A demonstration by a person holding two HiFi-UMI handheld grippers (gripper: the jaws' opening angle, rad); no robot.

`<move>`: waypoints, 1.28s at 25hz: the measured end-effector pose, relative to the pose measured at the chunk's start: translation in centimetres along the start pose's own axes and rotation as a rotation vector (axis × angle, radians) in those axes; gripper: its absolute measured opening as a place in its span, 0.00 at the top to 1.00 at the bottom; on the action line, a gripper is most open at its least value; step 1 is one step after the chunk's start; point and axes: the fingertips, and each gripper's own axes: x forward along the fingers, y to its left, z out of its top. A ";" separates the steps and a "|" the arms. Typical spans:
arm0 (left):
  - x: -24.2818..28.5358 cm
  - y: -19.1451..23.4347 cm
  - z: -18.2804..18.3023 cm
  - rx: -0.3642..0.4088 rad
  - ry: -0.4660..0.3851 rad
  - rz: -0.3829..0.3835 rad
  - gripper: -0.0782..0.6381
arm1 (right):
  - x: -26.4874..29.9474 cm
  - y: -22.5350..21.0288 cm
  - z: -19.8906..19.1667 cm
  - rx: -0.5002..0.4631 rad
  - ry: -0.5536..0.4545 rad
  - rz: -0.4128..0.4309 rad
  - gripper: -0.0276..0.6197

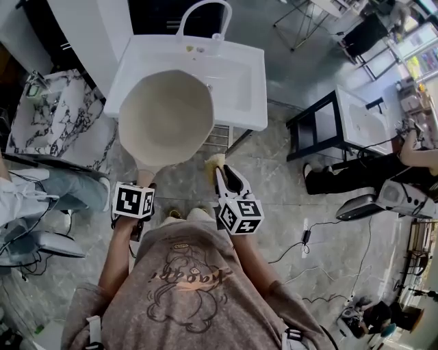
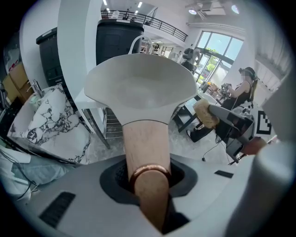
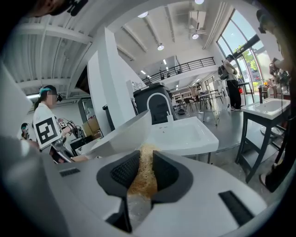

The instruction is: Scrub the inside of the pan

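A cream pan (image 1: 164, 116) with a wooden handle (image 1: 145, 178) is held up in front of the white sink (image 1: 239, 82), its inside facing me. My left gripper (image 1: 140, 188) is shut on the handle (image 2: 143, 157), just below the bowl (image 2: 138, 85). My right gripper (image 1: 220, 171) is shut on a tan fibrous scrubber (image 1: 213, 161), whose tip pokes out beside the pan's lower right rim. In the right gripper view the scrubber (image 3: 141, 178) is pinched between the pads and the pan (image 3: 115, 136) lies just ahead to the left, apart from it.
A marble-patterned counter (image 1: 48, 119) stands at the left. A black-framed stand with a second basin (image 1: 342, 123) is at the right, where a person (image 1: 383, 171) sits near it. Cables run over the grey floor (image 1: 301, 239). The sink's tap (image 1: 205, 14) arches at the back.
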 end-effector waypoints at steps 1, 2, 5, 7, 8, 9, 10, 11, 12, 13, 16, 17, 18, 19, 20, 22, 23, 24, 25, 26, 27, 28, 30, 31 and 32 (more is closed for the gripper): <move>0.1 0.3 0.1 0.011 0.000 0.001 0.74 | 0.0 0.2 0.0 0.012 -0.006 -0.002 0.81; 0.1 0.6 0.2 0.019 0.000 0.001 0.74 | -0.1 0.3 0.0 0.021 -0.012 -0.005 0.81; 0.4 1.1 0.4 0.031 0.006 -0.004 0.74 | -0.4 0.5 0.0 0.038 -0.024 -0.016 0.81; 0.6 1.3 0.5 0.035 0.015 -0.012 0.74 | -0.3 0.3 0.2 0.048 -0.033 -0.024 0.81; 0.8 1.4 0.7 0.038 0.018 -0.015 0.74 | -0.2 0.2 0.4 0.054 -0.039 -0.027 0.81; 1.1 1.5 1.0 0.041 0.019 -0.018 0.74 | 0.1 0.0 0.7 0.059 -0.046 -0.028 0.81; 1.3 1.6 1.4 0.044 0.020 -0.022 0.74 | 0.5 -0.2 0.9 0.063 -0.052 -0.029 0.81; 1.6 1.7 1.9 0.045 0.019 -0.025 0.74 | 1.0 -0.4 1.2 0.064 -0.057 -0.030 0.81; 1.9 1.7 2.4 0.045 0.016 -0.027 0.74 | 1.5 -0.6 1.4 0.060 -0.059 -0.030 0.81; 2.1 1.8 3.0 0.044 0.013 -0.028 0.74 | 2.1 -0.7 1.6 0.054 -0.058 -0.029 0.81; 3.0 2.2 4.2 0.043 0.020 -0.035 0.74 | 3.9 -1.0 2.1 0.040 -0.051 -0.019 0.81; 3.3 2.4 4.7 0.044 0.024 -0.038 0.74 | 4.5 -1.2 2.3 0.040 -0.050 -0.016 0.81; 3.7 2.6 5.2 0.046 0.026 -0.040 0.74 | 5.0 -1.4 2.5 0.042 -0.050 -0.015 0.81; 4.0 2.7 5.8 0.046 0.028 -0.040 0.74 | 5.6 -1.7 2.6 0.046 -0.050 -0.013 0.81; 4.4 2.9 6.2 0.047 0.030 -0.039 0.74 | 6.1 -1.9 2.8 0.049 -0.050 -0.011 0.81; 5.0 3.1 7.1 0.049 0.036 -0.035 0.74 | 7.2 -2.5 3.0 0.058 -0.045 -0.008 0.81; 5.3 3.2 7.5 0.051 0.040 -0.033 0.74 | 7.6 -2.8 3.1 0.062 -0.042 -0.007 0.81; 5.5 3.3 8.0 0.053 0.044 -0.033 0.74 | 8.1 -3.2 3.4 0.065 -0.039 -0.006 0.81; 5.8 3.4 8.5 0.055 0.048 -0.033 0.74 | 8.6 -3.5 3.7 0.068 -0.037 -0.006 0.81; 6.0 3.5 8.9 0.057 0.052 -0.034 0.74 | 9.1 -3.8 4.1 0.070 -0.037 -0.006 0.81; 6.1 3.6 9.4 0.061 0.057 -0.034 0.74 | 9.6 -4.1 4.6 0.074 -0.039 -0.006 0.81; 6.3 3.7 9.9 0.066 0.061 -0.034 0.74 | 10.0 -4.6 5.3 0.081 -0.043 -0.006 0.81; 6.7 3.8 11.1 0.081 0.074 -0.036 0.74 | 10.7 -5.6 6.9 0.097 -0.056 -0.006 0.81; 6.9 3.8 11.6 0.087 0.081 -0.039 0.74 | 11.0 -6.1 7.8 0.102 -0.064 -0.003 0.81; 7.1 3.9 12.1 0.092 0.089 -0.045 0.74 | 11.3 -6.6 8.8 0.104 -0.071 0.001 0.81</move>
